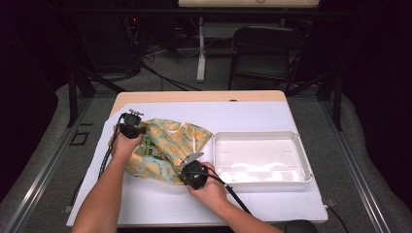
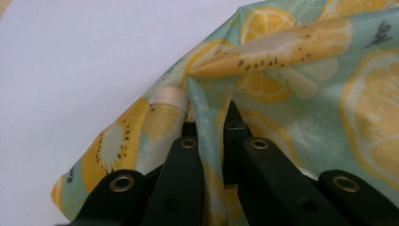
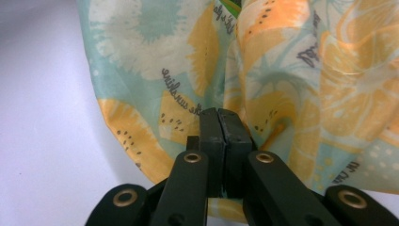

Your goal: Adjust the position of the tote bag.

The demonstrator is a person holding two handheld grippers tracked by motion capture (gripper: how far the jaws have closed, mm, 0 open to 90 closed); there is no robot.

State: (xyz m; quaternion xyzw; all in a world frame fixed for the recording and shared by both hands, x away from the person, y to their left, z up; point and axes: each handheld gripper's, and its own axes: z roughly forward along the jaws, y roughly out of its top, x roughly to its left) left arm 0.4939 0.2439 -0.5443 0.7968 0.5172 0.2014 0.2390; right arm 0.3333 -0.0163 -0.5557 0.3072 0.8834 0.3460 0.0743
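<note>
Your tabletop (image 1: 252, 116) is brightly lit from above, the room around it dark; glare whitens the tray (image 1: 262, 158); close views look soft.

Room's dark, light falls mostly on the table (image 1: 252, 96). Wooden top, bare strip at the far edge; white sheet (image 1: 160, 204) covers the rest. Grey carpet floor (image 1: 43, 179) on both sides. Black metal frame posts (image 1: 73, 97) left and right of the table. Behind it: black folding chair (image 1: 265, 51) at right, white stand leg (image 1: 201, 48) at centre, loose cables (image 1: 160, 77) on the floor. Pale tabletop edge (image 1: 248, 3) along the top. Black square mark (image 1: 78, 138) on the carpet at left. Far walls too dark to tell.
</note>
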